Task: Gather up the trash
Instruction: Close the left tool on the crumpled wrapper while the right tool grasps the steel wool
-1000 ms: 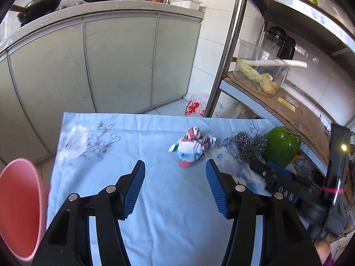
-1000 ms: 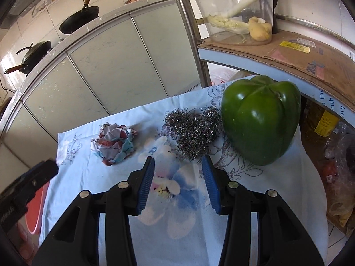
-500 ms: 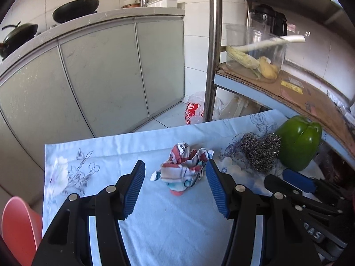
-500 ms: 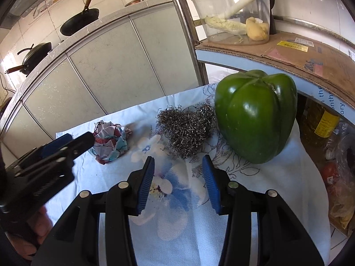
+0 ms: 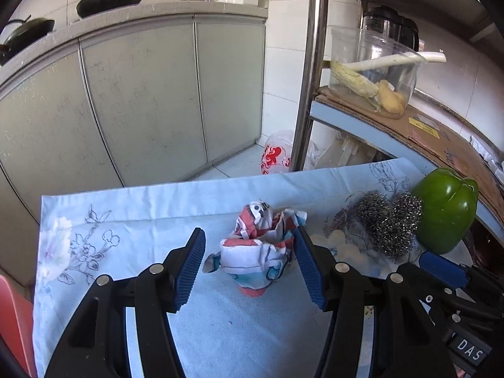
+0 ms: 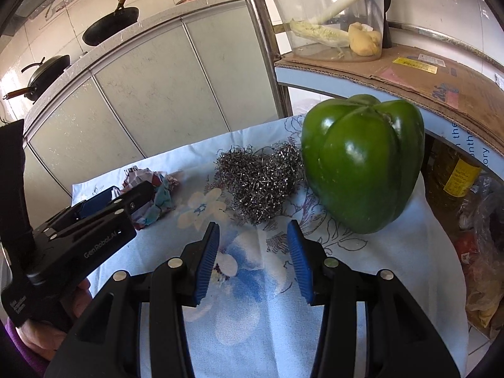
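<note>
A crumpled red, white and blue wrapper lies on the light blue flowered cloth. My left gripper is open, with the wrapper between its blue pads; the right pad touches it, the left pad stands apart. In the right wrist view the wrapper is partly hidden behind the left gripper. My right gripper is open and empty, just short of a steel wool scourer.
A green bell pepper stands right of the scourer; it also shows in the left wrist view. A pink bin is at the far left. A metal shelf post and a cardboard-lined shelf rise behind.
My left gripper has moved forward and right, so the wrapper now sits between its pads. My right gripper has crept a little closer to the scourer.
</note>
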